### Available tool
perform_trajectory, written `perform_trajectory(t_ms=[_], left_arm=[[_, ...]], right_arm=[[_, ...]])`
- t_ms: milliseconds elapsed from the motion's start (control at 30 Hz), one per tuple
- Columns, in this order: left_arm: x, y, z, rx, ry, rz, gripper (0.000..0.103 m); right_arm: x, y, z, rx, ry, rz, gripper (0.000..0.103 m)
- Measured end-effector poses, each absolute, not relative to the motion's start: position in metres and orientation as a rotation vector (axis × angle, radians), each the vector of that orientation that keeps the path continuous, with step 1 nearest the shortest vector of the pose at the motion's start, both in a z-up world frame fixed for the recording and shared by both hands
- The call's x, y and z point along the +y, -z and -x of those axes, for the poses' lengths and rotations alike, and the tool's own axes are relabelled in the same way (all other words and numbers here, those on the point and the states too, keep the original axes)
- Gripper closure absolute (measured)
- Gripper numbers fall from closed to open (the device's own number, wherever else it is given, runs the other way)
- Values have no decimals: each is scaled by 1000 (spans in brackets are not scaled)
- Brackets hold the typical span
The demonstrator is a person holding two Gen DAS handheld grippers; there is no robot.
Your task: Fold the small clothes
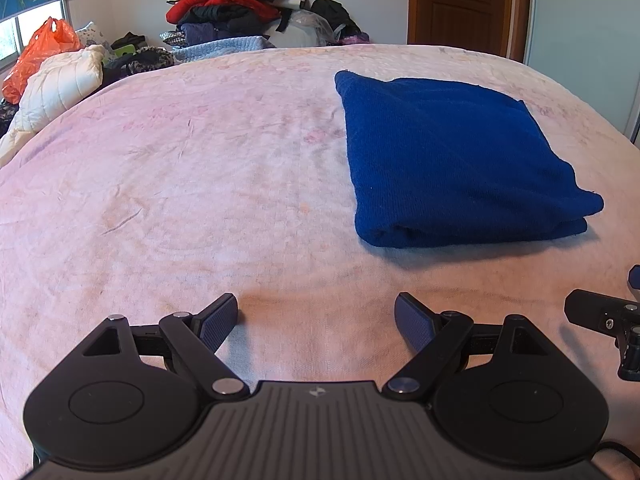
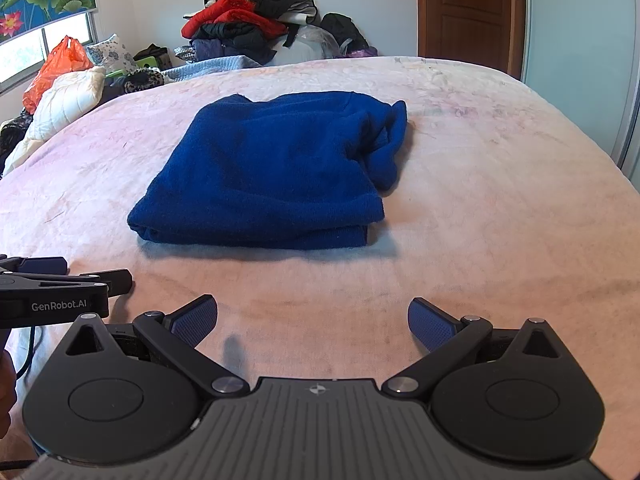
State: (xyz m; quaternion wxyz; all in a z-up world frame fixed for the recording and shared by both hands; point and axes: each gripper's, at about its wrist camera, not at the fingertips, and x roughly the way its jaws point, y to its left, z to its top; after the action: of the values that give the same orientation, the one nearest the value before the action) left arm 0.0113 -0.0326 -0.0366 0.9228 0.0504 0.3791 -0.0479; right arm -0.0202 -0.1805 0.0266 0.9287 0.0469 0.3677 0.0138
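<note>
A dark blue garment (image 1: pixel 452 160) lies folded into a thick rectangle on the pink bedspread (image 1: pixel 200 180). In the right wrist view the blue garment (image 2: pixel 272 172) sits straight ahead, with a bunched part at its right end. My left gripper (image 1: pixel 316 312) is open and empty, low over the bed, near and to the left of the garment. My right gripper (image 2: pixel 312 316) is open and empty, in front of the garment and apart from it. The left gripper (image 2: pixel 60 284) also shows at the left edge of the right wrist view.
A pile of red, black and blue clothes (image 2: pixel 248 20) is heaped beyond the far edge of the bed. A white quilted pillow (image 1: pixel 60 84) and an orange plastic bag (image 1: pixel 40 52) lie at the left. A wooden door (image 2: pixel 468 8) stands behind on the right.
</note>
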Motion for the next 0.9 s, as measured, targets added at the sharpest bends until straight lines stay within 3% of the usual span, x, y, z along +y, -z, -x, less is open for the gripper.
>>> perform_trajectory(t_ms=[267,400,900], left_arm=[[-33,37,-11,780,100,-107,17],[-33,38,-11,782,97,-111,9],[-33,38,-10,777,99,-118,9]], right_arm=[[-181,-27,20,753,-29,-96,1],[-181,-27,20,752,-30,-95,1],[-181,-25,21,752,-32,-96,1]])
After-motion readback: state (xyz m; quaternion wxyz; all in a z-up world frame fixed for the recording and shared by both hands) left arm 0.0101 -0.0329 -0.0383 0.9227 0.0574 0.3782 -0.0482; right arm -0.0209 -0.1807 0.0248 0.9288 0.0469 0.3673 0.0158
